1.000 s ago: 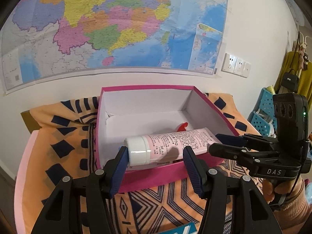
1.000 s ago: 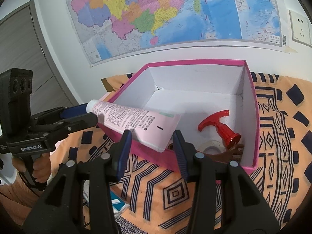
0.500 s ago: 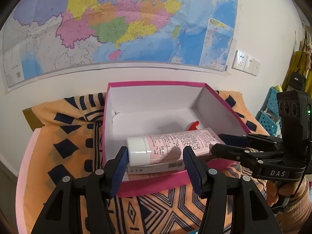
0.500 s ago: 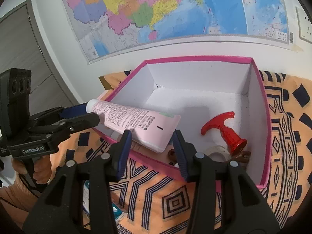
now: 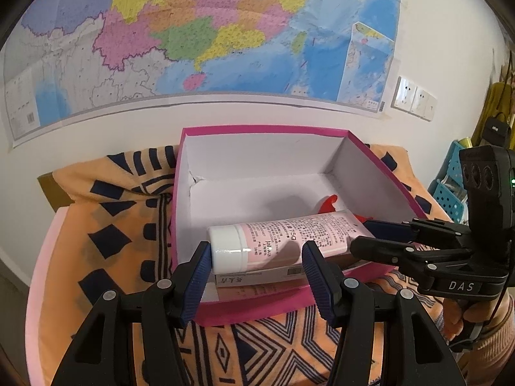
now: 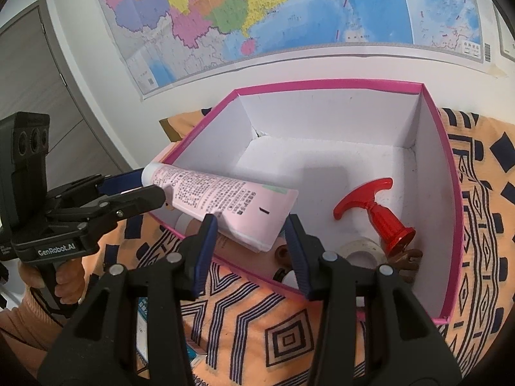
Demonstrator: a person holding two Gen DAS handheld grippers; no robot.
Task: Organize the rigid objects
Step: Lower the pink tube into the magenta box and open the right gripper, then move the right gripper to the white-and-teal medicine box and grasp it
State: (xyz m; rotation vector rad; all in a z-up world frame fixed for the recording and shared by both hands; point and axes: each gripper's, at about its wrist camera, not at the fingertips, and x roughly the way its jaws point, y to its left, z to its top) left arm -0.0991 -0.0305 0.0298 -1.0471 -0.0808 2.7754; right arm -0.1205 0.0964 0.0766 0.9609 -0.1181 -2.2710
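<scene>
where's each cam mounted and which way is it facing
Left wrist: on the left gripper, facing the pink cardboard box and wall map; right gripper and hand show at right.
Right wrist: on the right gripper, facing the box from its other end; left gripper and hand at left.
Shared: the pink plastic tube, held at both ends.

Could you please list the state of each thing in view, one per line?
pink tube: capped, level, held at both ends over the box
left hand-held gripper: shut on the cap end
right hand-held gripper: shut on the crimped end
pink box: open, lidless
red T-handled piece: lying inside the box
</scene>
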